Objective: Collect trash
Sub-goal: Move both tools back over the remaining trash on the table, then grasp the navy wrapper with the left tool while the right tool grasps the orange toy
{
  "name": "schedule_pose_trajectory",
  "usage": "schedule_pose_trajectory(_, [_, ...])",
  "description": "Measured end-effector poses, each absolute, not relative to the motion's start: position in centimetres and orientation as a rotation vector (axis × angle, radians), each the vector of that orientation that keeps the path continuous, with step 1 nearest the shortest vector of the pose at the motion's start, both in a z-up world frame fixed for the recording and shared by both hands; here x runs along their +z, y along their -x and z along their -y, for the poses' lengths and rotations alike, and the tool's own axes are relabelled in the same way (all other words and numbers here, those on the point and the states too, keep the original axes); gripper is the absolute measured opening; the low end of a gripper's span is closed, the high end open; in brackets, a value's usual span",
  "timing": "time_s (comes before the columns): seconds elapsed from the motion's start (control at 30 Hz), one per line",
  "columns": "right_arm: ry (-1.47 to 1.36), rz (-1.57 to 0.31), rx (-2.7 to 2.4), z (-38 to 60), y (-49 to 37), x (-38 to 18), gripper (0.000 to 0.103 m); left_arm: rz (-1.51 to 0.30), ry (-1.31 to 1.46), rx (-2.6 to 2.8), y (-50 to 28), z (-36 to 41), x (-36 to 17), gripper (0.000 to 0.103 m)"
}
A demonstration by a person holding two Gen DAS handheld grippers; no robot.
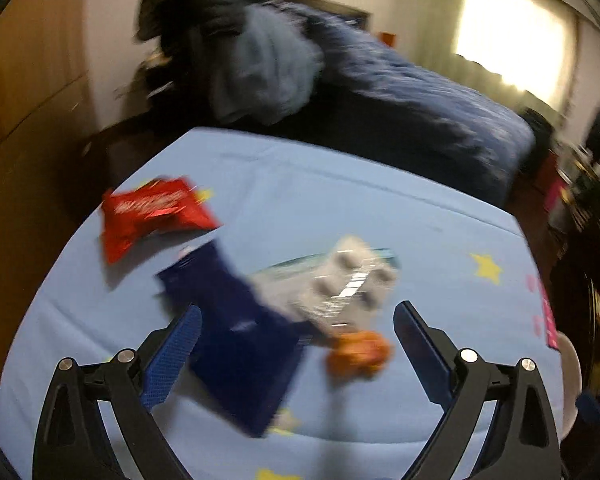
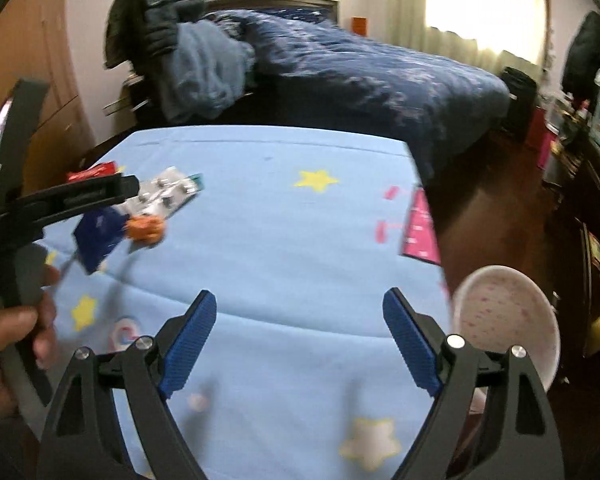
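Note:
Trash lies on a light blue star-print sheet (image 1: pixel 340 200): a red snack wrapper (image 1: pixel 152 212), a dark blue packet (image 1: pixel 240 352), a silver blister pack (image 1: pixel 348 280) and a crumpled orange scrap (image 1: pixel 358 354). My left gripper (image 1: pixel 300 312) is open above the packet, the blister pack and the orange scrap, its pads apart from them. The right wrist view shows the same heap at far left: blue packet (image 2: pixel 98 236), blister pack (image 2: pixel 168 190), orange scrap (image 2: pixel 146 230), red wrapper (image 2: pixel 96 172). My right gripper (image 2: pixel 300 296) is open over bare sheet (image 2: pixel 280 240), holding nothing.
A white, pink-speckled round bin (image 2: pixel 504 320) stands beside the sheet's right edge. A pink card (image 2: pixel 422 232) lies at that edge. A bed with a dark blue duvet (image 2: pixel 360 76) and a pile of clothes (image 2: pixel 204 68) lies behind. A hand (image 2: pixel 4 340) grips the left tool's handle.

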State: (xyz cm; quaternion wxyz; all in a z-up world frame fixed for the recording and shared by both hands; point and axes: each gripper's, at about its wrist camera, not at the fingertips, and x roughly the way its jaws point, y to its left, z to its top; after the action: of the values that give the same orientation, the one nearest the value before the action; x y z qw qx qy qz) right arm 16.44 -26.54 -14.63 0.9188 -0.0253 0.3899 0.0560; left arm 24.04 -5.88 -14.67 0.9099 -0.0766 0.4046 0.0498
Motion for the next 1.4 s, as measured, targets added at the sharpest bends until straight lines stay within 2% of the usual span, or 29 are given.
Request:
schedule_pose_trajectory(0.23, [0.079, -0.817, 0.159, 24.1, -16.6, -14.7, 0.086, -0.923, 0.281, 0.203, -24.3, 2.0, -17.7, 0.098])
schedule_pose_trajectory(0.27, [0.078, -0.818, 0.163, 24.2, -16.5, -14.7, 0.086, -0.9, 0.271, 0.203, -24.1, 2.0, -17.6, 0.093])
schedule_pose_trajectory(0.3, [0.078, -0.819, 0.166, 24.0, -16.5, -14.7, 0.086, -0.895, 0.265, 0.2, -24.0, 2.0, -17.6, 0.079])
schedule_pose_trajectory(0.33, [0.079, -0.82, 0.166, 23.9, -16.5, -14.7, 0.086, -0.887, 0.26, 0.193, -23.8, 2.0, -17.5, 0.072])
schedule_pose_trajectory(0.4, [0.081, -0.822, 0.166, 23.5, -16.6, -14.7, 0.086, -0.881, 0.285, 0.157, -23.6, 1.6, -17.4, 0.045])
schedule_pose_trajectory(0.57, [0.083, -0.821, 0.195, 21.6, -17.8, -14.9, 0.086, -0.859, 0.321, 0.098, -22.7, 0.1, -16.9, 0.032])
schedule_pose_trajectory(0.7, [0.088, -0.825, 0.229, 19.1, -19.5, -15.3, 0.086, -0.838, 0.311, 0.08, -21.8, -0.9, -16.2, 0.028])
schedule_pose_trajectory(1.23, [0.093, -0.894, 0.246, 12.9, -25.8, -18.7, 0.084, -0.79, 0.268, 0.118, -20.1, -4.7, -15.2, 0.028])
schedule_pose_trajectory(1.33, [0.096, -0.902, 0.245, 12.6, -26.1, -19.0, 0.073, -0.796, 0.281, 0.124, -19.9, -5.2, -15.6, 0.028])
schedule_pose_trajectory(1.37, [0.097, -0.899, 0.243, 12.6, -26.1, -18.9, 0.063, -0.796, 0.285, 0.128, -19.8, -5.4, -15.7, 0.029])
schedule_pose_trajectory(1.4, [0.095, -0.899, 0.247, 12.6, -26.2, -18.9, 0.058, -0.797, 0.289, 0.133, -19.8, -5.7, -15.8, 0.029])
